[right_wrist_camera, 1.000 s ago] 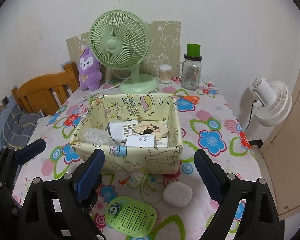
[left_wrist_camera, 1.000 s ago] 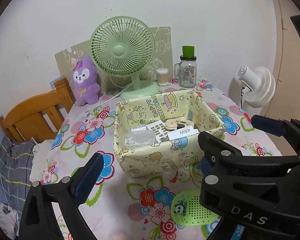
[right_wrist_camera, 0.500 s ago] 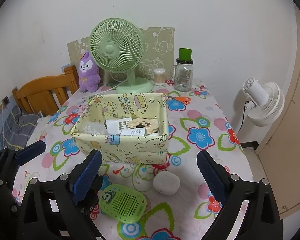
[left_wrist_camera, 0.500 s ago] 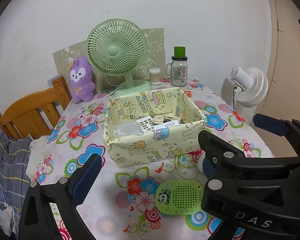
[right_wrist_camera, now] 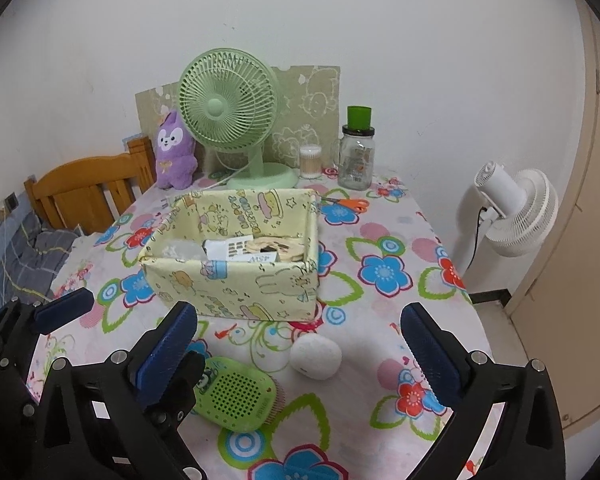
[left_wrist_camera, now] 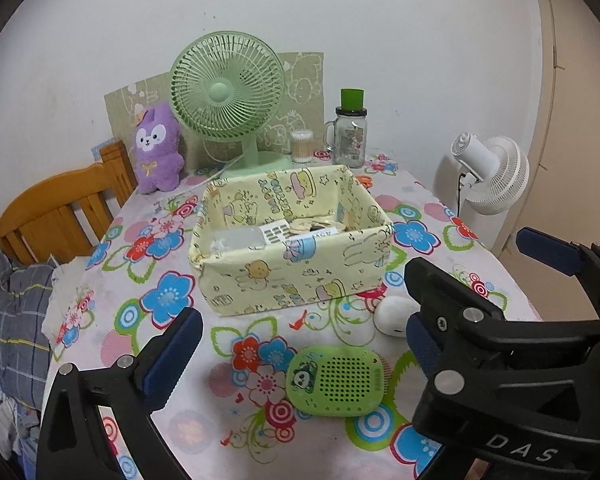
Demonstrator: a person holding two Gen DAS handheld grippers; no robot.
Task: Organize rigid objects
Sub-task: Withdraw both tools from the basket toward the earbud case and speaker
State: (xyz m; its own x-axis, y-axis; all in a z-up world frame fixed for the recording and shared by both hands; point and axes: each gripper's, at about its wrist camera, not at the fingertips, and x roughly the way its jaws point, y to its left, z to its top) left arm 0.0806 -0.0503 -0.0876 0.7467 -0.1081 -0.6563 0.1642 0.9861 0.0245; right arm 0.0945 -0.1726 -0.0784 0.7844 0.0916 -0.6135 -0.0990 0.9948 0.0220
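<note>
A yellow cartoon-print fabric box [left_wrist_camera: 284, 280] [right_wrist_camera: 236, 284] stands mid-table, holding a white charger box, a clear bag and a round flat item. In front of it lie a green perforated panda brush [left_wrist_camera: 336, 380] [right_wrist_camera: 236, 394] and a white oval case [left_wrist_camera: 392, 314] [right_wrist_camera: 316, 356]. My left gripper [left_wrist_camera: 300, 344] is open and empty, above the brush. My right gripper [right_wrist_camera: 300, 344] is open and empty, straddling the white case from above and behind.
A green desk fan [right_wrist_camera: 232, 116], purple plush [right_wrist_camera: 174, 152], cotton-swab jar [right_wrist_camera: 310, 162] and glass jar [right_wrist_camera: 356, 156] line the back wall. Orange scissors [right_wrist_camera: 350, 204] lie behind the box. A wooden chair [right_wrist_camera: 88, 188] stands left, a white floor fan [right_wrist_camera: 512, 208] right.
Both grippers have pulled back and up from the box; the brush and white case now show fully in front of them. Both stay open.
</note>
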